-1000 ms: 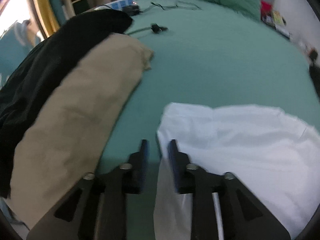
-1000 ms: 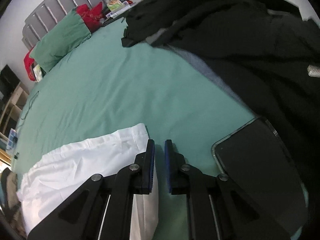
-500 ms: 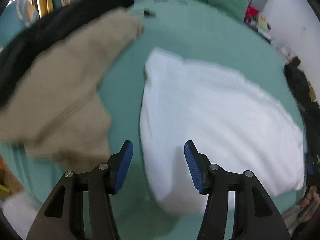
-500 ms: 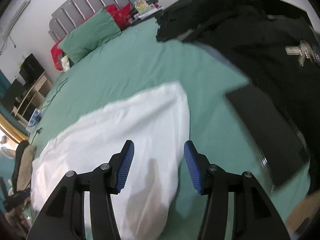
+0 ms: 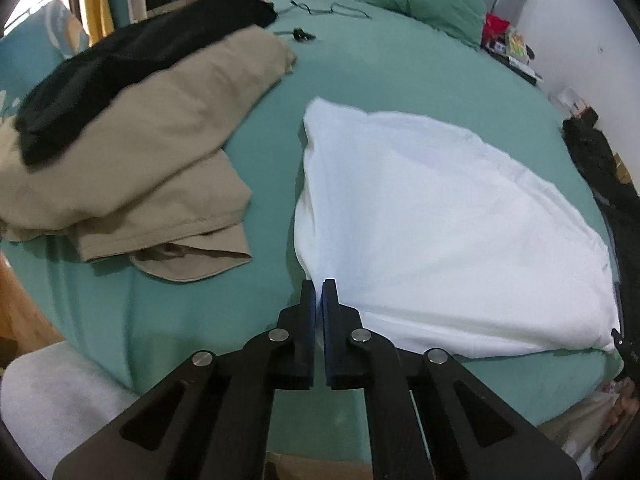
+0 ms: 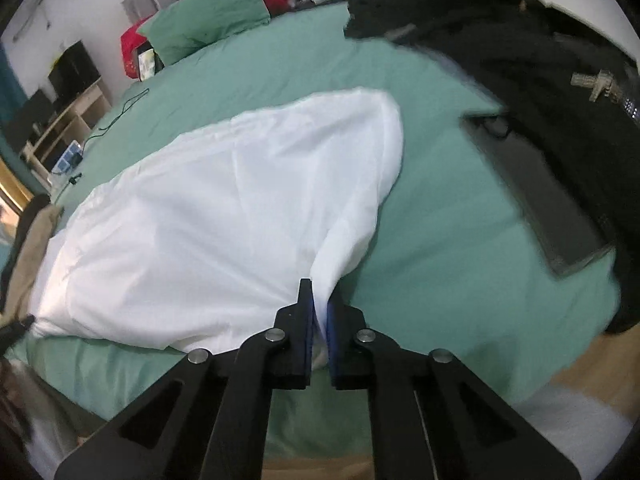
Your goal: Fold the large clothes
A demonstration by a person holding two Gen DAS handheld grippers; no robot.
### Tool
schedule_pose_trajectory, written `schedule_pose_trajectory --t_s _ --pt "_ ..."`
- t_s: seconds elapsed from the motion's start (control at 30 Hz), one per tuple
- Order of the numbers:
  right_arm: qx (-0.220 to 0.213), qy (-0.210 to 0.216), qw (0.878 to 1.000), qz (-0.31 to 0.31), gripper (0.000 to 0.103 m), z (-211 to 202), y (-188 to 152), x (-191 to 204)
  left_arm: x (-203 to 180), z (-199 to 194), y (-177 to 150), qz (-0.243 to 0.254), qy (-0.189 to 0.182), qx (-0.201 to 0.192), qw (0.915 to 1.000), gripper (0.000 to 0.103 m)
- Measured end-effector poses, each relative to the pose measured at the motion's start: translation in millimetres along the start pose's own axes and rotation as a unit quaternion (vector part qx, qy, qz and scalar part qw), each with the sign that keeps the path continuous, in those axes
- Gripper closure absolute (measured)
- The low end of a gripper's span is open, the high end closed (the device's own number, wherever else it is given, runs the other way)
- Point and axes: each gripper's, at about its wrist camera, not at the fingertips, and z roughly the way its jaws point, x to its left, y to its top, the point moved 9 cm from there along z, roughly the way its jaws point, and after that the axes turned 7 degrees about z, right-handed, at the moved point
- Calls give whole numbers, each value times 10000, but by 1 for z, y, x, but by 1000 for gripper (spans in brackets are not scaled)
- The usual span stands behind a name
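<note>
Right wrist: tool (image 6: 319, 294) pinching white garment (image 6: 224, 220)

green pillow (image 6: 208, 16) by headboard | laptop (image 6: 536, 196) on bed | cable (image 5: 332, 9)

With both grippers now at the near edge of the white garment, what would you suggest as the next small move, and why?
Probably lift both near corners together and carry them toward the far edge. The left gripper and right gripper have just closed, each pinching a near corner of the white garment, which lies spread on the green bed.
</note>
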Motion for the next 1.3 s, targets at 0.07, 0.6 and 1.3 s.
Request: schedule_pose_trajectory --t_s 0.07,0.6,1.3 --pt "-36 -147 9998 -142 98 -6 4 -6 -2 -2 -2 58 13 69 10000 99" --pt "-183 -268 9989 347 48 -13 8 -25 -10 -36 -4 -60 -425 -189 9989 57" --pt "-167 777 9907 1101 27 5 23 -17 -216 -3 27 1175 -1242 -397 9845 53"
